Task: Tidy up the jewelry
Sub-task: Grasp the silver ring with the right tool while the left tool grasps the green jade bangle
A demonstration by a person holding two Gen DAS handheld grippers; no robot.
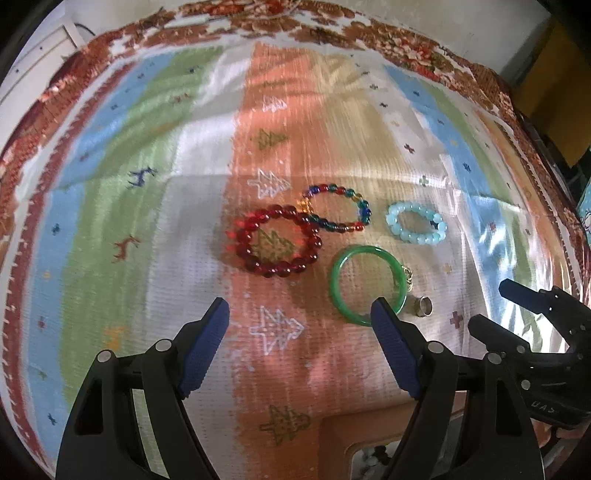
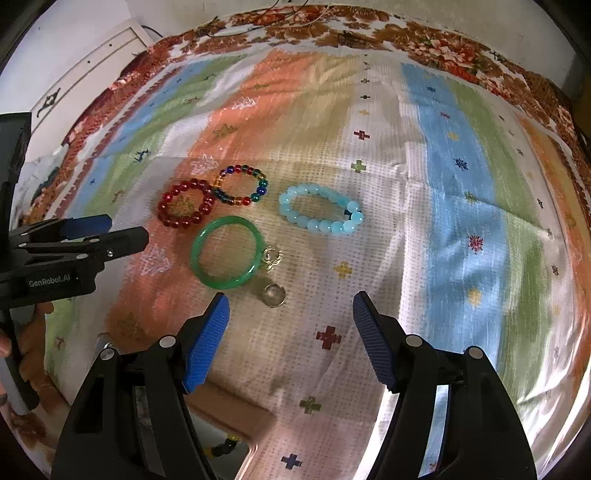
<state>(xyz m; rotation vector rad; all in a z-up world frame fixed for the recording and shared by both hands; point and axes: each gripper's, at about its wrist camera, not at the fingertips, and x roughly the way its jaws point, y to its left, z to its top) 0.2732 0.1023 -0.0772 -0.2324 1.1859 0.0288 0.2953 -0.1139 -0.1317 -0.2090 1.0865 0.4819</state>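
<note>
Jewelry lies on a striped cloth. In the left wrist view I see a red bead bracelet (image 1: 279, 240), a multicolour bead bracelet (image 1: 338, 212), a pale blue bead bracelet (image 1: 416, 223), a green bangle (image 1: 367, 284), a small gold ring (image 1: 407, 275) and a silver ring (image 1: 423, 306). My left gripper (image 1: 301, 314) is open and empty, just short of the bangle. In the right wrist view the same pieces show: red bracelet (image 2: 184, 206), multicolour bracelet (image 2: 243, 184), blue bracelet (image 2: 319, 212), bangle (image 2: 227, 253), gold ring (image 2: 272, 255), silver ring (image 2: 274, 295). My right gripper (image 2: 290, 310) is open and empty, near the silver ring.
A wooden box (image 1: 354, 439) with beads inside sits at the near edge below the grippers; it also shows in the right wrist view (image 2: 229, 417). The right gripper appears at the right of the left wrist view (image 1: 535, 306). A floral cloth border (image 2: 332, 26) rims the far side.
</note>
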